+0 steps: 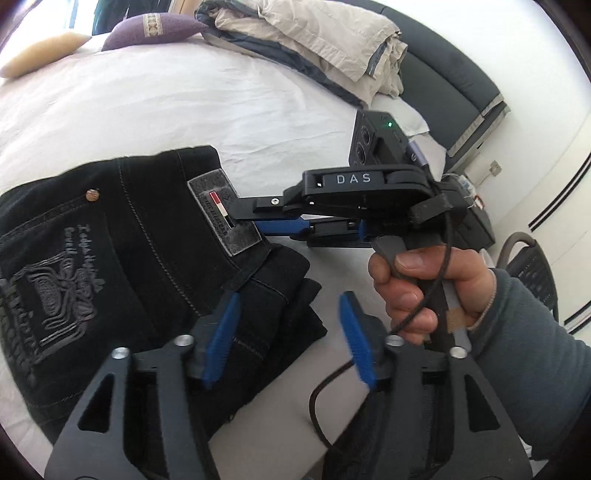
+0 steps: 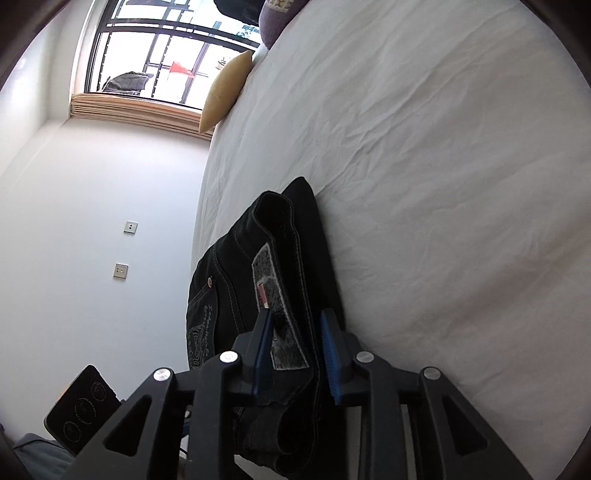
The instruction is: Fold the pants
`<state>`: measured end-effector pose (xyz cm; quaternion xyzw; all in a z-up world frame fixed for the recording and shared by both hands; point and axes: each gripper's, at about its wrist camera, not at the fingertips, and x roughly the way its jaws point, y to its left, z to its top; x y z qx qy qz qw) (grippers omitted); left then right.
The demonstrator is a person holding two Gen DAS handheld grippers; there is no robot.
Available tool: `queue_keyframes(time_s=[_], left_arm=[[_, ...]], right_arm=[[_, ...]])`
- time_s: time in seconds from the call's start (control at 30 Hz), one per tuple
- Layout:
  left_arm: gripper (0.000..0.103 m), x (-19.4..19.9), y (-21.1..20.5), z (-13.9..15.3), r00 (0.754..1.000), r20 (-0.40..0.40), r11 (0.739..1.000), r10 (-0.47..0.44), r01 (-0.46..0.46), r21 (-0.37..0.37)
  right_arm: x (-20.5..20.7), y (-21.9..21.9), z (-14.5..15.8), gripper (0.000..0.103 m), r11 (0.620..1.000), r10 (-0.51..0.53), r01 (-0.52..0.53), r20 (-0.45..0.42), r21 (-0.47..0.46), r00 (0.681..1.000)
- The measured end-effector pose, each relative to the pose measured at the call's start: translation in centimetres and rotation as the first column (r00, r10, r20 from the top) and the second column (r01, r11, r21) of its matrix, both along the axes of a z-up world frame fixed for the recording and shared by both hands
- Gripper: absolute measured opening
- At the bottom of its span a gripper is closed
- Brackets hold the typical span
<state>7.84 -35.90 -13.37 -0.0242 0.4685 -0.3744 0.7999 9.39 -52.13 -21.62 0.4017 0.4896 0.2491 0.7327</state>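
Black folded jeans (image 1: 129,240) lie on the white bed sheet (image 1: 184,110), back pocket embroidery and grey waistband patch (image 1: 229,218) facing up. My left gripper (image 1: 290,295) hovers open over the near right corner of the fold, its blue pads (image 1: 221,339) wide apart and touching nothing. A hand (image 1: 413,288) holds my right gripper (image 1: 255,214), which reaches in from the right at the patch. In the right wrist view the jeans (image 2: 236,266) run away from my right gripper (image 2: 295,314). It stands open, the waistband loose between its pads.
A purple pillow (image 1: 155,31) and a yellow pillow (image 1: 40,51) lie at the bed's far side. Heaped beige bedding (image 1: 314,40) rests against a dark headboard (image 1: 443,74). A chair (image 1: 532,266) stands at the right. The bed edge, a wall and a window (image 2: 159,48) lie beyond the jeans.
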Motion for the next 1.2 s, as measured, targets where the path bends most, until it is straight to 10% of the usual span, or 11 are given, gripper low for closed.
queue_keyframes(time_s=[0.07, 0.33, 0.5, 0.83, 1.2], left_arm=[[0.063, -0.4, 2.5, 1.0, 1.000, 0.009, 0.999, 0.023, -0.023, -0.034], [0.063, 2.3, 12.0, 1.1, 0.976, -0.061, 0.971, 0.211, -0.217, -0.100], [0.063, 5.4, 15.5, 0.9, 0.969, -0.063, 0.961, 0.237, -0.244, -0.128], [0.061, 15.2, 18.9, -3.2, 0.973, -0.175, 0.931, 0.150, -0.199, -0.306], [0.061, 8.9, 21.7, -5.1, 0.983, -0.129, 0.862, 0.133, -0.179, -0.475]], right_arm=[[-0.7, -0.8, 1.4, 0.052, 0.997, -0.033, 0.034, 0.011, -0.069, 0.999], [-2.0, 3.2, 8.4, 0.052, 0.988, 0.153, -0.155, 0.218, -0.011, 0.964], [-2.2, 5.4, 2.4, 0.044, 0.972, 0.227, -0.226, 0.010, -0.066, 0.974], [-3.7, 4.2, 0.6, 0.035, 0.988, 0.156, -0.156, 0.007, 0.022, 0.988], [-3.7, 4.2, -0.2, 0.026, 0.990, 0.118, -0.118, -0.002, 0.081, 0.993]])
